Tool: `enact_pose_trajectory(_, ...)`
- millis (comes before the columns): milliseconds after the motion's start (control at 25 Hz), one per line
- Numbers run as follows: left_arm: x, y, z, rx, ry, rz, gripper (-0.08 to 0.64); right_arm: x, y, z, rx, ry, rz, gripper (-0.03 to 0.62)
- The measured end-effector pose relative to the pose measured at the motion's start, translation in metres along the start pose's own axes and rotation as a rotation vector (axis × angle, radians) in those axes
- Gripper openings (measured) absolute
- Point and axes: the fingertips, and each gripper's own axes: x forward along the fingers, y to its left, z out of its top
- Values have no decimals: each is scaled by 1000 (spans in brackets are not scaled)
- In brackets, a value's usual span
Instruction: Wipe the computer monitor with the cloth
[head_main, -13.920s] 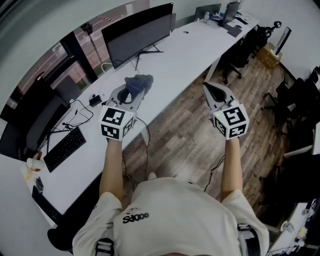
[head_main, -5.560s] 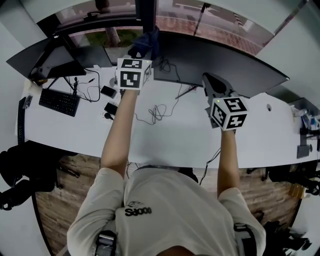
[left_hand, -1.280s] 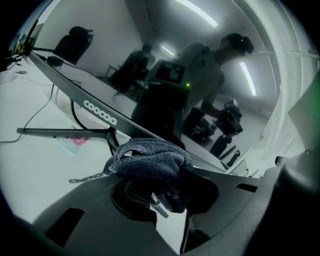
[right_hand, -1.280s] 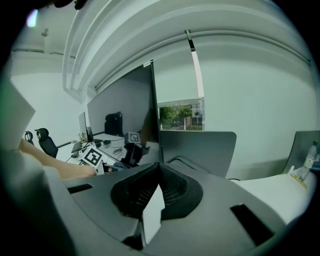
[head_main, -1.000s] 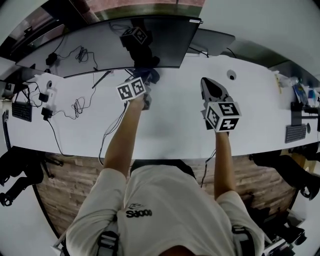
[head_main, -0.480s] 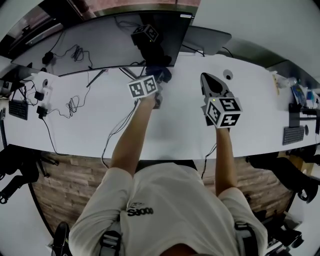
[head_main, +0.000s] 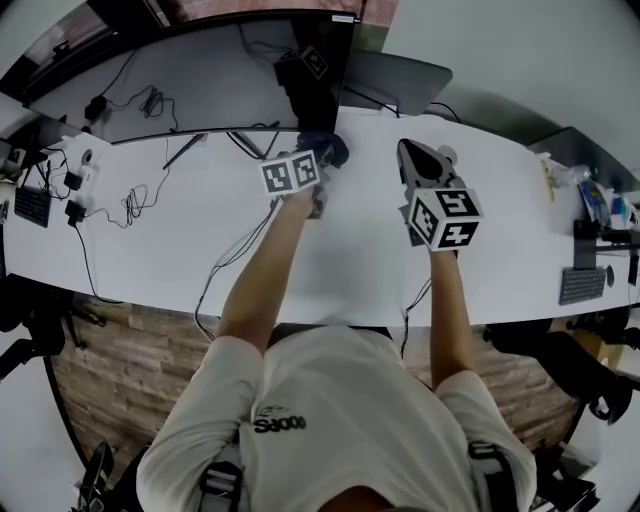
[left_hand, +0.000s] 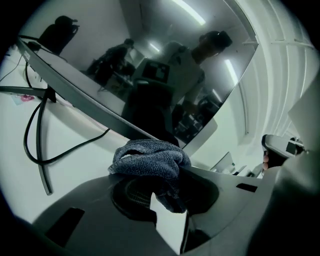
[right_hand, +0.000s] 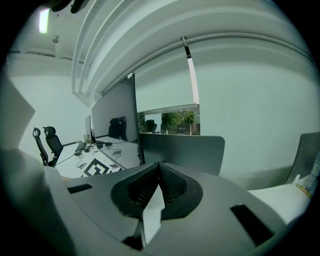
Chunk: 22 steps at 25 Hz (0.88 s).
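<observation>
By the monitor (head_main: 200, 80)'s right end now, our left claw (head_main: 322, 168) grips the cloth (left_hand: 150, 159) — we're nearly done — right claw (head_main: 415, 160) closed, empty.

Head view: the camera sits above the person and aims steeply down. The desk (head_main: 150, 250) spans mid-frame, the monitor (head_main: 180, 70) is at upper left, and the left gripper (head_main: 320, 160) and right gripper (head_main: 408, 150) are at upper centre.

Left gripper view: looks along its jaws from very close to the monitor, whose screen fills the upper frame. The cloth (left_hand: 150, 159) sits low centre.

Right gripper view: faces across the desk to a far wall (right_hand: 250, 105), with the monitor at middle left.

Shared: monitor and desk appear in all three views.
</observation>
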Motion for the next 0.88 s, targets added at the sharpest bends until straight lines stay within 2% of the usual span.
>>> enact_pose_trajectory(240, 15, -25, -11, -5, 15, -35, 115, -12, -8, -4, -6, 2, 16, 0)
enact_pose_trajectory(440, 19, -45, 0, -67, -48, -47, 115, -32, -12, -22, -6, 37, 29, 0)
enact_pose_trajectory(600, 12, -58, 12, -82, -81, -65, 115, -56, -18, -33, 8, 57, 22, 0)
enact_pose_trajectory(760, 0, -81, 39, -66, -153, -85, 115, -78, -23, -32, 9, 70, 13, 0)
enact_pose_trajectory(880, -7, -92, 50, -23, -174, -41, 115, -92, -21, -25, -10, 75, 22, 0)
